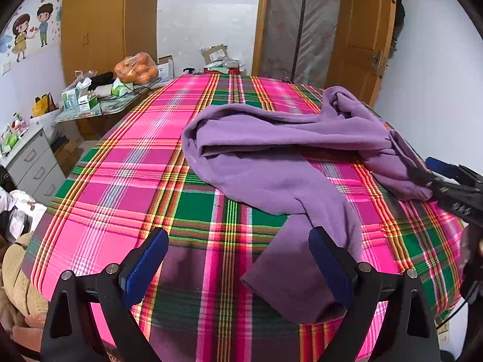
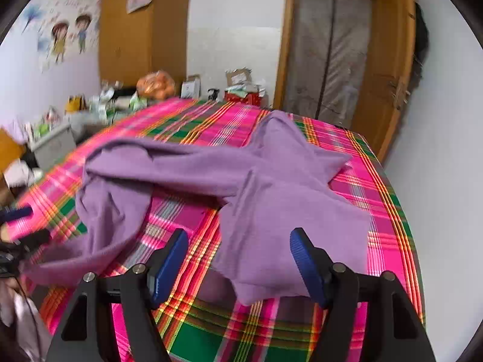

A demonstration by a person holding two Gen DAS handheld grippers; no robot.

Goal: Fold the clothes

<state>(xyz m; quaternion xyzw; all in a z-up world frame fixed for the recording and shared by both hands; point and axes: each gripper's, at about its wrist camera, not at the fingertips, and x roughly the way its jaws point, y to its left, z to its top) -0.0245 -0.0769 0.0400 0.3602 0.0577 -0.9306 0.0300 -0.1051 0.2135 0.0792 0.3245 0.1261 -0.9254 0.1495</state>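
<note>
Nearest our lenses, both sets of jaws stand spread and empty: the left gripper (image 1: 238, 267) over a trouser leg's cuff, the right gripper (image 2: 238, 267) over the other end of the purple fleece trousers (image 1: 271, 163). We record the trousers lying crumpled and partly doubled over across the plaid bedsheet (image 1: 126, 187). Beyond the bed's far edge we note a bag of oranges (image 1: 136, 68) on a cluttered bench (image 1: 99, 107), near a wooden wardrobe (image 1: 90, 24).

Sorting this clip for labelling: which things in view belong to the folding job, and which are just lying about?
Job:
purple fleece garment
plaid bedspread
left gripper, open
right gripper, open

Lying about:
bag of oranges
cardboard boxes
drawer unit
</note>
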